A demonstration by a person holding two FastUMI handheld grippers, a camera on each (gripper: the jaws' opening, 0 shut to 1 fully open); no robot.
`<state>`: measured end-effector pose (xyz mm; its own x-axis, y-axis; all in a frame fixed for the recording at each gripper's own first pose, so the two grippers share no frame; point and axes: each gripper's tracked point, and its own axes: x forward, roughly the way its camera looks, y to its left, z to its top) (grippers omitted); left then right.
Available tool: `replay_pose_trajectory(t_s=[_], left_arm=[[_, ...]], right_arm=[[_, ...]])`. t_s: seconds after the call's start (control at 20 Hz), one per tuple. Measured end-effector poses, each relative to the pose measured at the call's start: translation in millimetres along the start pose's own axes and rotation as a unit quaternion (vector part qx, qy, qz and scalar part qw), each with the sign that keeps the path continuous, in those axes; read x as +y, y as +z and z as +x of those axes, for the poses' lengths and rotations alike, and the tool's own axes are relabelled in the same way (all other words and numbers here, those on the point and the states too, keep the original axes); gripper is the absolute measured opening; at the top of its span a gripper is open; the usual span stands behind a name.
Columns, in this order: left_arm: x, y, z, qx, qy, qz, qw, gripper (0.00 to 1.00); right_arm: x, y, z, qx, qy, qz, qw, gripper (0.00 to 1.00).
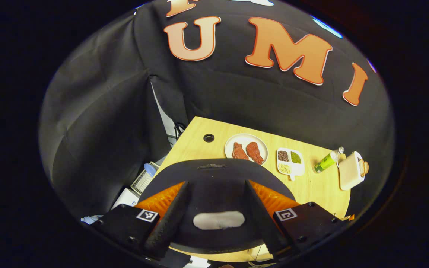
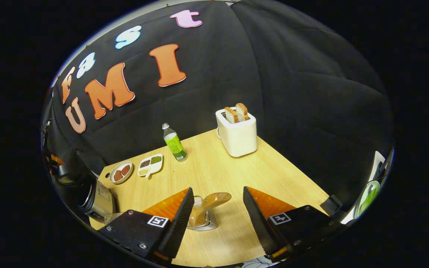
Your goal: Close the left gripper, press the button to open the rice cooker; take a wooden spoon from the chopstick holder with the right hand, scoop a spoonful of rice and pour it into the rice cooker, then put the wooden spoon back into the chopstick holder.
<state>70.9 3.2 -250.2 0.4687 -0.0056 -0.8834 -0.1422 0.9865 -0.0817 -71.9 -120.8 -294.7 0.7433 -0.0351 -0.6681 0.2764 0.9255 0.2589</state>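
Hovering over the rice cooker [image 1: 214,175] on the left, my left gripper [image 1: 218,227] had its fingers spread wide on either side of the dark lid, with the pale oblong button [image 1: 218,220] lying between them. That was my first worry: I judged that pressing with the jaws apart could let them straddle the button and push on the lid instead, so they needed to come together first. In the right gripper view the cooker's metal body [image 2: 97,201] stood at the far left edge of the wooden table [image 2: 214,167]. To the right of it, my right gripper [image 2: 216,216] was spread too, holding nothing, with the wooden spoon [image 2: 209,204] leaning in the chopstick holder [image 2: 203,219] between the fingers. Closing off-centre on the bowl, not the handle, could tip the holder over.
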Motion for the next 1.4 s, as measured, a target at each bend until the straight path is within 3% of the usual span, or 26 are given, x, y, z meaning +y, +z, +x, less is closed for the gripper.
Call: replay_pose_trajectory(t_s=[0.25, 0.35, 0.4, 0.5, 0.65, 0.75, 1.0, 1.2, 1.25, 1.3, 1.35, 1.4], left_arm=[[3, -90, 21, 0.167, 0.009, 0.014, 0.986, 0.95], [-1, -87, 34, 0.152, 0.010, 0.024, 0.988, 1.00], [-2, -91, 33, 0.151, 0.013, 0.019, 0.988, 0.94], [-8, -85, 33, 0.121, 0.018, 0.017, 0.992, 0.95], [-17, -65, 40, -0.025, 0.014, 0.051, 0.998, 0.95], [-18, -61, 38, -0.106, 0.026, 0.069, 0.992, 0.95], [-24, -63, 33, -0.180, 0.062, 0.099, 0.977, 0.95], [-54, -14, -37, -0.291, 0.031, 0.106, 0.950, 0.92], [-64, -6, -56, -0.314, 0.019, 0.100, 0.944, 1.00], [-70, 4, -71, -0.336, 0.006, 0.095, 0.937, 1.00], [-76, 15, -88, -0.358, -0.008, 0.090, 0.929, 0.92], [-84, 24, -105, -0.378, -0.024, 0.085, 0.921, 1.00]], right_arm=[[35, 4, 6, 0.008, 0.034, -0.020, 0.999, 0.83], [51, 5, 7, 0.009, 0.049, -0.029, 0.998, 0.83], [59, 5, 8, 0.010, 0.054, -0.037, 0.998, 0.83], [73, 8, 8, 0.005, 0.064, -0.056, 0.996, 0.83], [105, 31, 1, -0.038, 0.098, -0.075, 0.992, 0.83], [121, 45, -2, -0.058, 0.111, -0.088, 0.988, 0.83], [159, 94, -17, -0.119, 0.143, -0.116, 0.976, 0.83], [187, 136, -38, -0.170, 0.161, -0.124, 0.964, 0.83], [195, 147, -45, -0.186, 0.167, -0.128, 0.960, 0.83], [202, 157, -51, -0.206, 0.174, -0.134, 0.954, 0.83], [207, 164, -55, -0.220, 0.177, -0.134, 0.950, 0.83], [214, 165, -57, -0.223, 0.185, -0.128, 0.948, 0.83]])
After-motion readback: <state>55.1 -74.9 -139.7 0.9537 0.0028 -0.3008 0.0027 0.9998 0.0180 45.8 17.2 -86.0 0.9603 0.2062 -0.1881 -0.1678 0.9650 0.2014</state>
